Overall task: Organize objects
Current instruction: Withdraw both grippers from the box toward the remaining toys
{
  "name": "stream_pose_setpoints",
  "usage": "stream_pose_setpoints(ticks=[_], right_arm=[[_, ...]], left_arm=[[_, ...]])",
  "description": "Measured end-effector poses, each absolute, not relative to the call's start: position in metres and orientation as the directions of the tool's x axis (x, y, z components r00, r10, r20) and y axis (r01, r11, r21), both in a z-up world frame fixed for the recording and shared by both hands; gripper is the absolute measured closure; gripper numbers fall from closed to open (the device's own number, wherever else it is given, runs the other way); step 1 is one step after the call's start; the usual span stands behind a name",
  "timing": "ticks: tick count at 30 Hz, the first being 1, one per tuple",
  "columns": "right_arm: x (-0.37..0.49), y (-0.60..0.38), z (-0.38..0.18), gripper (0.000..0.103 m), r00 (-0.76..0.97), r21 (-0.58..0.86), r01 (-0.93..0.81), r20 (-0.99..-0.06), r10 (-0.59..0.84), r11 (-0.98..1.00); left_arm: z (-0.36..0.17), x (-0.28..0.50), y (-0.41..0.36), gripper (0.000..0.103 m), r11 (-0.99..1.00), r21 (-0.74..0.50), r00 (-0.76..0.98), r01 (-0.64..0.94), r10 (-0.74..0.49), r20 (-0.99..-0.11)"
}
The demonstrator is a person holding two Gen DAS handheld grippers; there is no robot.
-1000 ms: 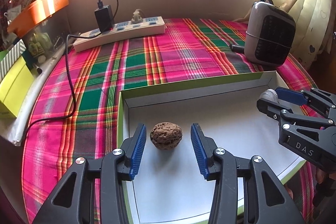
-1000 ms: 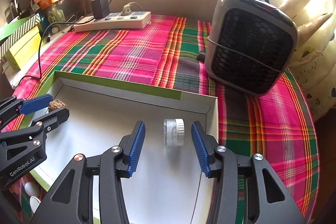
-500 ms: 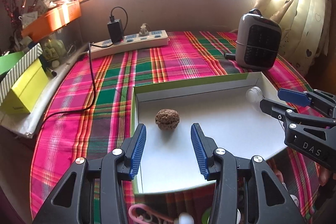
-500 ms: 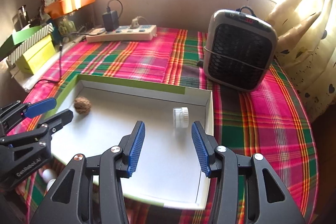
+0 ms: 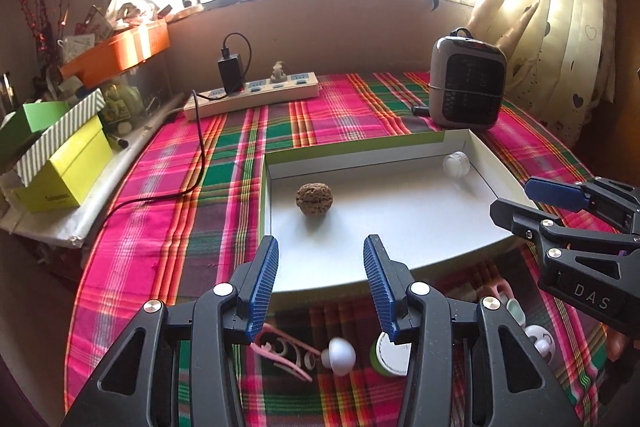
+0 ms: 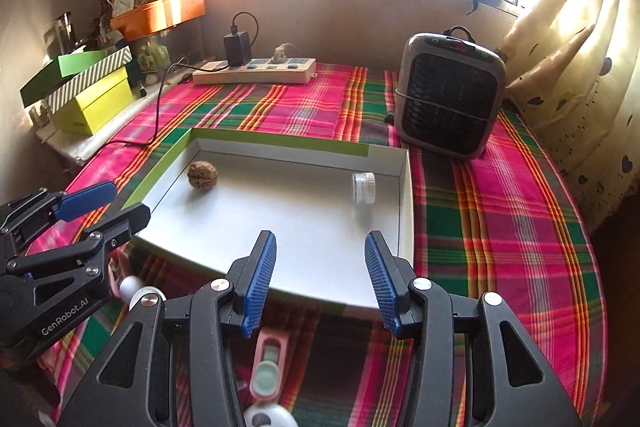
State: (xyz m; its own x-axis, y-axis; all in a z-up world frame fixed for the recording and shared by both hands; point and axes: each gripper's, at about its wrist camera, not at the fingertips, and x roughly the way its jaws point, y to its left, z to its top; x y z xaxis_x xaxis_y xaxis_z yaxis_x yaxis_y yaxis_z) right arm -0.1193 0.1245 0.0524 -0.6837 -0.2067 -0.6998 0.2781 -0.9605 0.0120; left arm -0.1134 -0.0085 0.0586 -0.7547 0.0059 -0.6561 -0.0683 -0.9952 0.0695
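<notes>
On the plaid counter [image 5: 168,195], heater [image 5: 466,83] at one o'clock, power strip [image 5: 252,95] at eleven; both grippers' jaws apart, empty.

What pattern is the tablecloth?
Pink, green and orange plaid tablecloth, clearest in the right wrist view.

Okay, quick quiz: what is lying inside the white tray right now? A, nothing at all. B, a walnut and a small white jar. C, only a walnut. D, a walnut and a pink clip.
B: the walnut lies near the white tray's left wall and the small white jar lies in its far right corner.
</notes>
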Motion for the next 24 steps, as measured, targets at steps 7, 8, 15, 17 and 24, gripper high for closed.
stream_pose_setpoints(ticks=[7, 8, 15, 17, 24], right_arm=[[-0.099, 0.129, 0.051, 0.056, -0.690, 0.025, 0.271, -0.692, -0.212, -0.962], [-0.096, 0.129, 0.051, 0.056, -0.689, 0.032, 0.270, -0.692, -0.216, -0.962], [-0.079, 0.134, 0.045, 0.056, -0.682, 0.047, 0.269, -0.696, -0.224, -0.962], [-0.073, 0.137, 0.043, 0.055, -0.681, 0.052, 0.266, -0.697, -0.226, -0.963], [-0.057, 0.145, 0.035, 0.055, -0.676, 0.045, 0.251, -0.707, -0.208, -0.967]], left_arm=[[0.055, -0.097, -0.011, 0.060, -0.996, 0.063, -0.754, -0.067, 0.010, -0.656], [0.054, -0.095, -0.012, 0.060, -0.996, 0.058, -0.752, -0.066, 0.011, -0.659], [0.049, -0.082, -0.024, 0.060, -0.998, 0.017, -0.739, -0.056, 0.030, -0.673], [0.048, -0.078, -0.029, 0.060, -0.999, 0.006, -0.737, -0.045, 0.029, -0.675], [0.040, -0.064, -0.046, 0.060, -0.999, -0.027, -0.728, -0.026, 0.037, -0.684]])
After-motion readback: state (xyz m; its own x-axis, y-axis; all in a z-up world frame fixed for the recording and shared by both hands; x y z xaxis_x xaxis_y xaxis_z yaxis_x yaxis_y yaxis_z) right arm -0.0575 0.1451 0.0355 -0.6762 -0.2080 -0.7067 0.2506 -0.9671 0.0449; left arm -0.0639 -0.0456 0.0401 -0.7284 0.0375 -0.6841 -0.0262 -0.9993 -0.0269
